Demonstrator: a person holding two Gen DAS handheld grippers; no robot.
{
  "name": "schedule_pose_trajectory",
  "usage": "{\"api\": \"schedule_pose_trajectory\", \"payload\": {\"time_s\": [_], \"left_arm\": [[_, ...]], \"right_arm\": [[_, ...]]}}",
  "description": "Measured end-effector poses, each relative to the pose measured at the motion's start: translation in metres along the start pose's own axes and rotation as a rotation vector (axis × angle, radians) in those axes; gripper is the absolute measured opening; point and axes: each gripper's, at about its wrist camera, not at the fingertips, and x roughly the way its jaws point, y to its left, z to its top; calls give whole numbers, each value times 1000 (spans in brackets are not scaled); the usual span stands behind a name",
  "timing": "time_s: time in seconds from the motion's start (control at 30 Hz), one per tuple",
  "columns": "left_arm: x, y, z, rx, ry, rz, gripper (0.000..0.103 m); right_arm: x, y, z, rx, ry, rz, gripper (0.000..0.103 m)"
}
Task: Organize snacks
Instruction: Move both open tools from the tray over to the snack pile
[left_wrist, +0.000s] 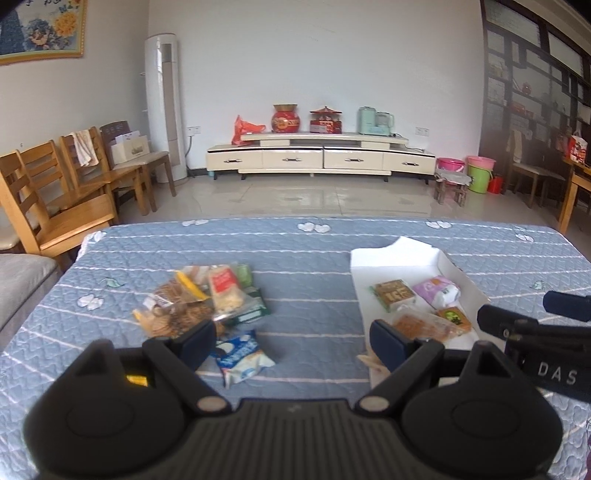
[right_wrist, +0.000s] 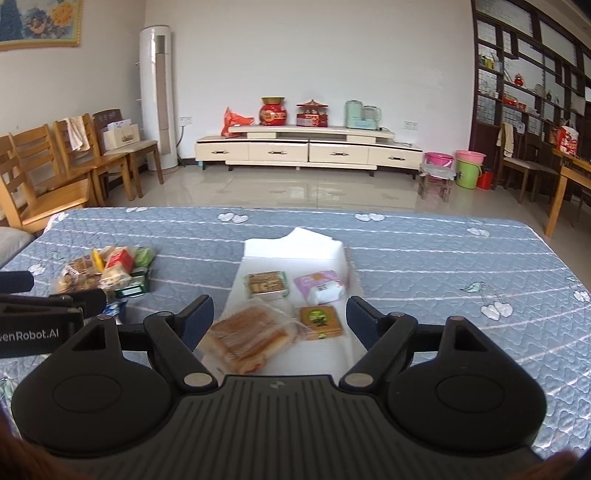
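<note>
My left tongs (left_wrist: 291, 341) and right tongs (right_wrist: 280, 319) both gape wide, empty. 4 snacks lie in the white box (right_wrist: 255, 247) mid-table; a loose pile (left_wrist: 199, 295) sits toward the left edge

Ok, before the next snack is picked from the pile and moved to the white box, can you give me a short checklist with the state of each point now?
1. Left gripper open, nothing between its fingers: ok.
2. Right gripper open, nothing gripped: ok.
3. Snacks left to sort: ok; the snack pile and a blue-white packet lie on the quilted cloth.
4. White box has room: ok; four snacks inside, its far part bare.
5. Path from pile to box free: ok; only bare cloth between them.
6. Grippers apart from each other: cannot tell; they look close.
</note>
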Motion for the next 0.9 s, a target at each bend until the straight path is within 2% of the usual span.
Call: {"api": "schedule_pose_trajectory", "payload": {"time_s": [0.63,0.77,0.9], "left_arm": [[-7,57,-6,-66,-17,81,91],[5,85,-12,-102,5,135,91],[27,122,-17,-146,41,228,91]], "right_arm": [[2,65,2,-85,7,90,99],[2,75,-1,-107,11,106,99],[6,80,-6,-111,24,116,100]]}}
